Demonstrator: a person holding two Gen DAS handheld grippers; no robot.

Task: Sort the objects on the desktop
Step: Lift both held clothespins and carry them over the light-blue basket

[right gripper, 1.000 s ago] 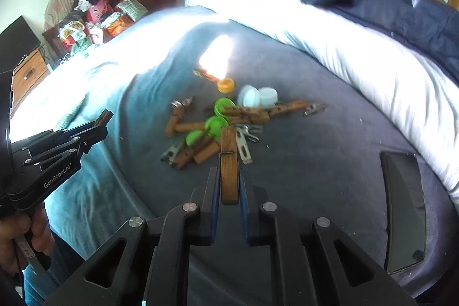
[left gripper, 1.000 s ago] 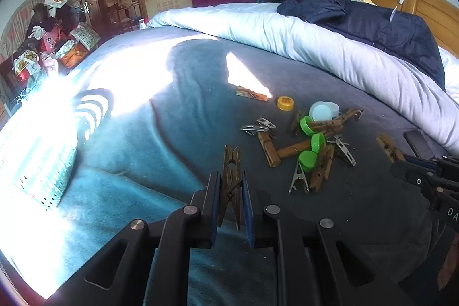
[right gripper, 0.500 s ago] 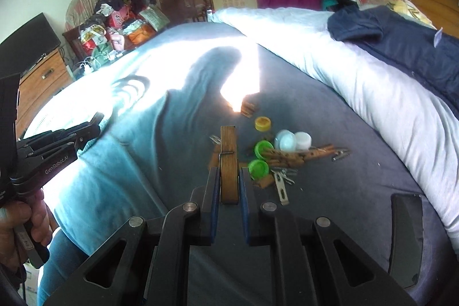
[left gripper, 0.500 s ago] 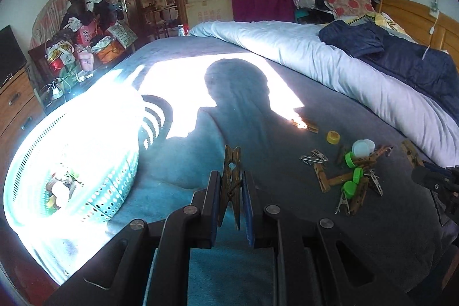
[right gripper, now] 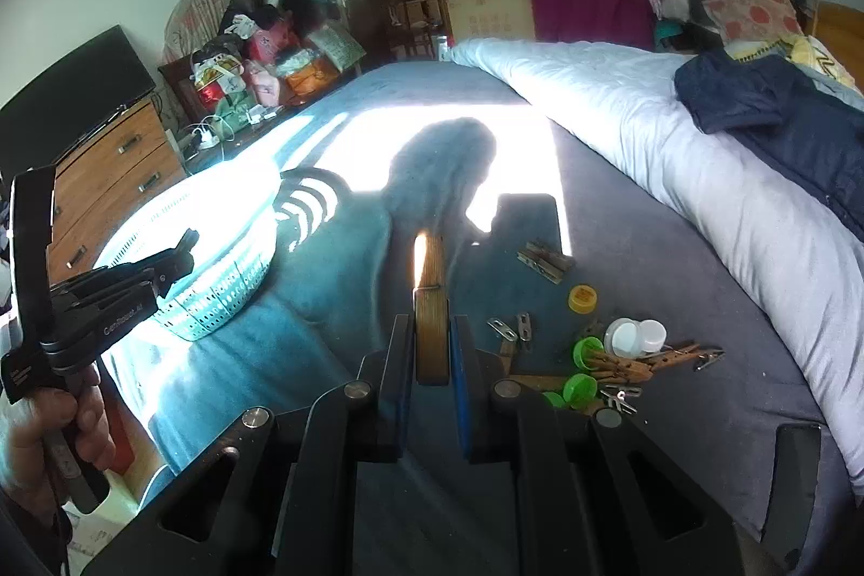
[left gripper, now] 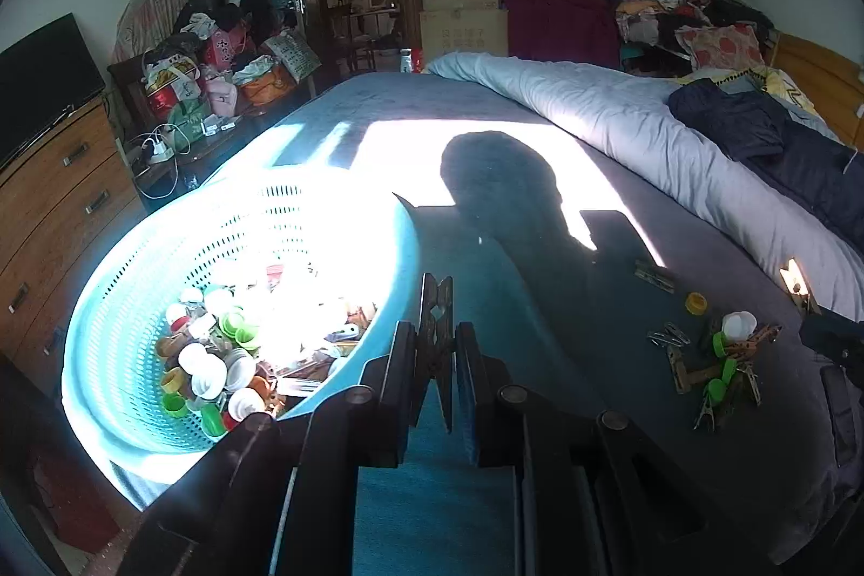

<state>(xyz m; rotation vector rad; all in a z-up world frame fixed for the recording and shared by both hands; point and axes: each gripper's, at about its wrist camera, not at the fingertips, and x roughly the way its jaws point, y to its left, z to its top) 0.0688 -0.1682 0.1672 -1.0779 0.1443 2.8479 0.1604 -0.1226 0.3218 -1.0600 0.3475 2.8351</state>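
Observation:
My left gripper [left gripper: 434,354] is shut on a dark wooden clothespin [left gripper: 436,333] and holds it just right of the rim of a turquoise perforated basket [left gripper: 108,306], which holds several bottle caps and pegs. My right gripper [right gripper: 431,349] is shut on a light wooden clothespin [right gripper: 430,306] above the bed. A pile of wooden and metal clips, green caps and white caps [right gripper: 621,360] lies on the dark blanket at the right; it also shows in the left wrist view [left gripper: 713,360]. The left gripper shows in the right wrist view [right gripper: 124,284] beside the basket [right gripper: 216,295].
A yellow cap [right gripper: 582,298] and two wooden pegs [right gripper: 545,260] lie apart from the pile. A black phone [right gripper: 796,484] lies at the right bed edge. A white duvet [right gripper: 702,198] runs along the far side. A wooden dresser [left gripper: 54,209] stands left of the bed.
Both grippers have risen and swung left, away from the pile, each still holding its clothespin. The basket has come fully into the left wrist view, with the left gripper now at its rim.

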